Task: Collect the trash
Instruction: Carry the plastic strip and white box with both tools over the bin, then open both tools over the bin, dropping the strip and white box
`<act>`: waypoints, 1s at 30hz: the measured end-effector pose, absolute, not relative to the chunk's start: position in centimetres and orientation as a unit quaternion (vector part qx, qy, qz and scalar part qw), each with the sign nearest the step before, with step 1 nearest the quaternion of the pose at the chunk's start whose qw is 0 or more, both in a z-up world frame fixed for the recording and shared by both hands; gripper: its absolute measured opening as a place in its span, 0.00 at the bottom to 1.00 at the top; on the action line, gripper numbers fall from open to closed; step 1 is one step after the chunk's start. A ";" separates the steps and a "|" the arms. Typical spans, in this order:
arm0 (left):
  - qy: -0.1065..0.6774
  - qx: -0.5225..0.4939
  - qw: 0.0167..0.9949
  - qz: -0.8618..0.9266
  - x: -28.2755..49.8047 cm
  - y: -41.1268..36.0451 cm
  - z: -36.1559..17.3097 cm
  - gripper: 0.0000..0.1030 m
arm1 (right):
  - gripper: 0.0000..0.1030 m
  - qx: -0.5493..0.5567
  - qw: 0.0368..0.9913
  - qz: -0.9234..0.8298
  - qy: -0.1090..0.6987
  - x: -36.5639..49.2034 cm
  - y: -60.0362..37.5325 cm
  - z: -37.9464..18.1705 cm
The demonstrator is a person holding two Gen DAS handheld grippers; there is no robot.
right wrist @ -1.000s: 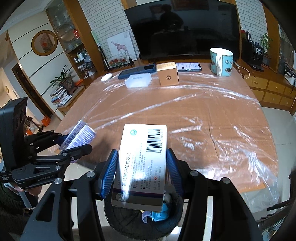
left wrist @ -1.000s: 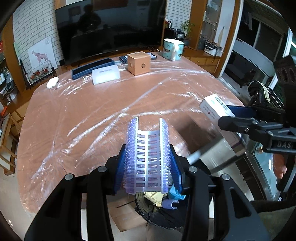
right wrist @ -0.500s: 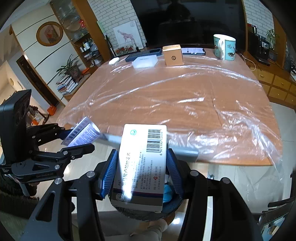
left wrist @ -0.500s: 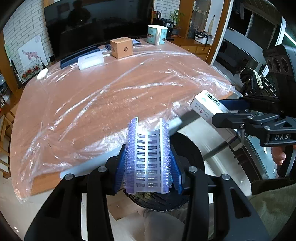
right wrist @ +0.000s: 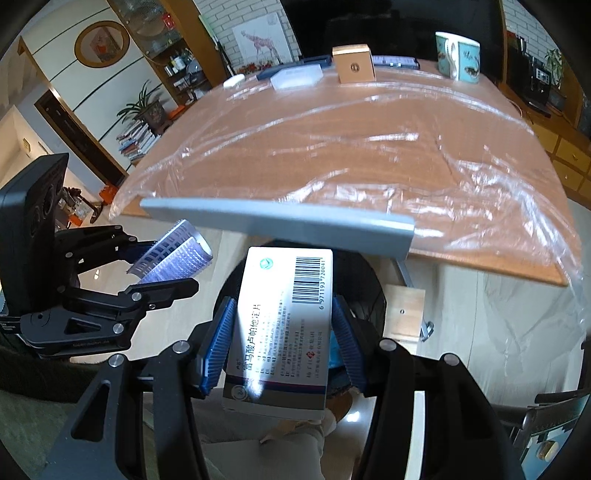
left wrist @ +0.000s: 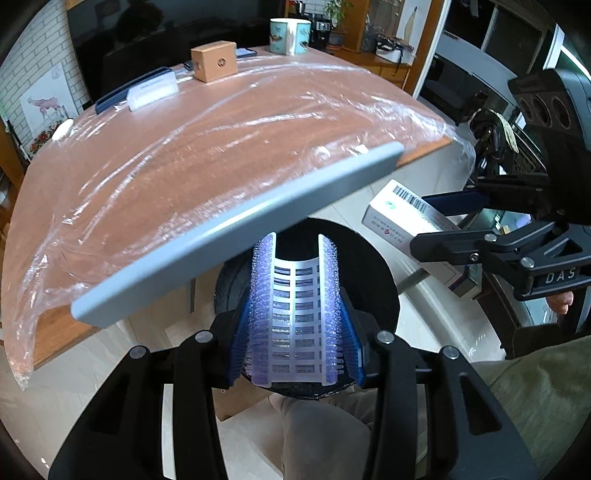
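My left gripper [left wrist: 295, 321] is shut on a silver pill blister sheet [left wrist: 294, 314], bent into a U between its blue pads. Below it stands a round black trash bin [left wrist: 373, 273] on the floor. My right gripper [right wrist: 282, 332] is shut on a white medicine box [right wrist: 284, 328] with a barcode, held over the same black trash bin [right wrist: 369, 288]. In the left wrist view the medicine box [left wrist: 402, 221] and the right gripper [left wrist: 436, 230] show at the right. The right wrist view has the blister sheet [right wrist: 177, 254] in the left gripper [right wrist: 173, 258] at the left.
A grey bar [left wrist: 236, 232] juts from the front edge of the plastic-covered wooden table [left wrist: 207, 147]. At the far end stand a brown box [left wrist: 214, 61], a mug [left wrist: 290, 31] and a white case [left wrist: 151, 92]. A trouser leg [left wrist: 325, 439] shows by the bin.
Both grippers have drawn back off the table and sunk lower, now over the bin. The blister sheet and the medicine box stay gripped.
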State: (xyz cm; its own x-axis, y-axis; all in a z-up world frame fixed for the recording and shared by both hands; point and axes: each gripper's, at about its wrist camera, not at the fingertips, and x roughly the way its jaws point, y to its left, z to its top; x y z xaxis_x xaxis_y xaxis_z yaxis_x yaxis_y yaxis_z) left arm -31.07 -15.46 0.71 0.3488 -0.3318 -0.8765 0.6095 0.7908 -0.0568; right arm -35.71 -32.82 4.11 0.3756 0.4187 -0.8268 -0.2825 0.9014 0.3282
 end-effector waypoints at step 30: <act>0.539 0.174 0.780 -0.265 -29.4 -16.8 -5.9 0.43 | 0.51 0.011 0.817 0.181 0.548 -33.7 -31.0 -1.6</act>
State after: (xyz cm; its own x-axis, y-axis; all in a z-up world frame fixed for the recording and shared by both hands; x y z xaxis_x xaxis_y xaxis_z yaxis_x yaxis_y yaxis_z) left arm -29.36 -16.80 -5.94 0.2782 -0.2266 -0.9334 0.6016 0.7987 -0.0146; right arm -33.66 -31.03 -1.65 0.3351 0.3071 -0.8907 -0.2836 0.9344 0.2154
